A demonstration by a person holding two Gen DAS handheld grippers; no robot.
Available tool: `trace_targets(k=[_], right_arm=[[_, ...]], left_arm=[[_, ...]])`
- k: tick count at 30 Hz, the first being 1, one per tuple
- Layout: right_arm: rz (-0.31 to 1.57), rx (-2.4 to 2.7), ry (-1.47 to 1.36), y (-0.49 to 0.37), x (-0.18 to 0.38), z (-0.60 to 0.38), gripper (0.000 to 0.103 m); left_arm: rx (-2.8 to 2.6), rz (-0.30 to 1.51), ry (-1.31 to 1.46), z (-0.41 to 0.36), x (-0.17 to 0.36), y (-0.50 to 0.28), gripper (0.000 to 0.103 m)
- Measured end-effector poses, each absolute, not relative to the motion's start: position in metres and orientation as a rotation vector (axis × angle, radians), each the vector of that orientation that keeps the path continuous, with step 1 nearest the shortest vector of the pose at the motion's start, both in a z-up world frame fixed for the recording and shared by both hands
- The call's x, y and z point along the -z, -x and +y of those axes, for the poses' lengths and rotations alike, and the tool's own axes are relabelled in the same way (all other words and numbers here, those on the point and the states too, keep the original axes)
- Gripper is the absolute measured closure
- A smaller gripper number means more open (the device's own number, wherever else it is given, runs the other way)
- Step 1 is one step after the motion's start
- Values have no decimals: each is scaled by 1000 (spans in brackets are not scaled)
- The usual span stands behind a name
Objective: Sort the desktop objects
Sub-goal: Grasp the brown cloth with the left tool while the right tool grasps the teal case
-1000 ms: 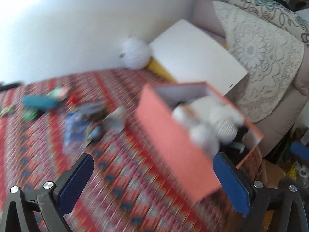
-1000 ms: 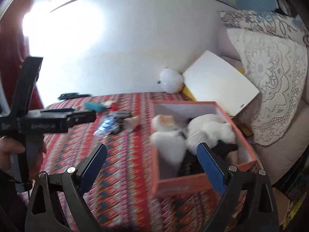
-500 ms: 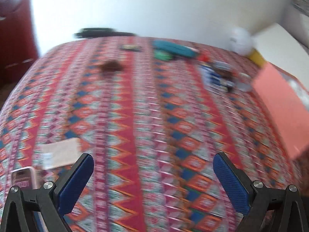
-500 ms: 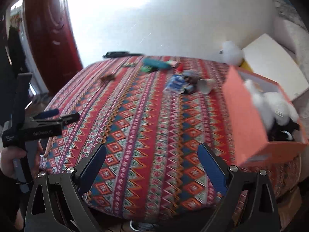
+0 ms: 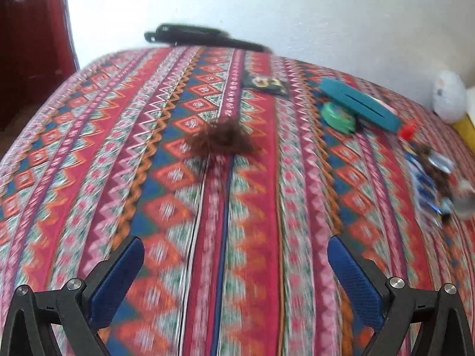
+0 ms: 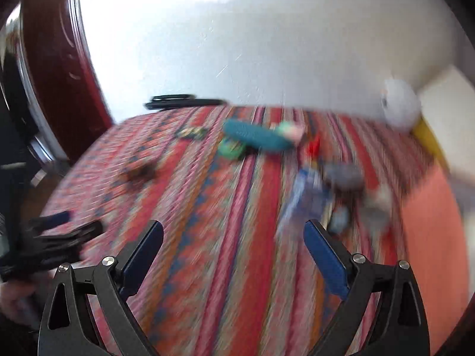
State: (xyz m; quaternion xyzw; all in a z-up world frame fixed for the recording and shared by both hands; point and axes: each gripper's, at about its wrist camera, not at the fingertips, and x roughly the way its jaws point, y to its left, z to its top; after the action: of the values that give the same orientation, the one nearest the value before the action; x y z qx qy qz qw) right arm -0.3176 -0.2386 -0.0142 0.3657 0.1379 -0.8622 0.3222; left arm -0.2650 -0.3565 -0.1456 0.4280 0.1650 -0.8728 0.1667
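The left gripper (image 5: 236, 255) is held with its jaws wide apart and nothing between them, above the near middle of the patterned cloth (image 5: 255, 207). The right gripper (image 6: 234, 238) is likewise spread and empty, over the near part of the same cloth. A brown tuft (image 5: 221, 141) is seen ahead of the left gripper, toward the middle of the cloth. Nearer the far edge a dark card (image 5: 264, 84) lies flat. To its right a teal case (image 5: 359, 103) is laid slantwise, with a green disc (image 5: 338, 117) touching its near side and a red piece (image 5: 408, 130) just beside its right end. A blurred heap of blue packets (image 5: 427, 184) is found by the right edge. At the far edge a black strap (image 5: 202, 34) is laid against the wall. A white ball (image 6: 399, 106) sits in the far right corner, and an orange box (image 6: 430, 237) is seen at the right edge in the right wrist view.
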Motion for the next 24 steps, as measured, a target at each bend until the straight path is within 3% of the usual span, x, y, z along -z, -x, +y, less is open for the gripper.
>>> trace_targets(k=[6, 11, 12, 13, 14, 15, 18, 24], right_arm=[[1018, 2269, -941, 416, 94, -324, 8], [1106, 2280, -821, 467, 128, -376, 9], [1114, 2287, -802, 472, 130, -382, 32], [1144, 2292, -805, 477, 132, -388, 45], [1173, 2295, -791, 478, 133, -391, 50], [1175, 2288, -777, 475, 131, -391, 55], [1032, 2268, -813, 457, 110, -374, 63], [733, 2202, -860, 370, 49, -306, 64]], left_arm=[[2396, 451, -1262, -387, 189, 327, 1], [2348, 319, -1229, -392, 210, 370, 1], [2355, 314, -1214, -394, 211, 376, 3], [2357, 288, -1202, -395, 210, 380, 11], [2356, 249, -1190, -395, 209, 383, 46], [2354, 210, -1179, -394, 207, 385, 97], [2367, 108, -1149, -380, 191, 367, 95], [2456, 26, -1065, -315, 148, 288, 94]])
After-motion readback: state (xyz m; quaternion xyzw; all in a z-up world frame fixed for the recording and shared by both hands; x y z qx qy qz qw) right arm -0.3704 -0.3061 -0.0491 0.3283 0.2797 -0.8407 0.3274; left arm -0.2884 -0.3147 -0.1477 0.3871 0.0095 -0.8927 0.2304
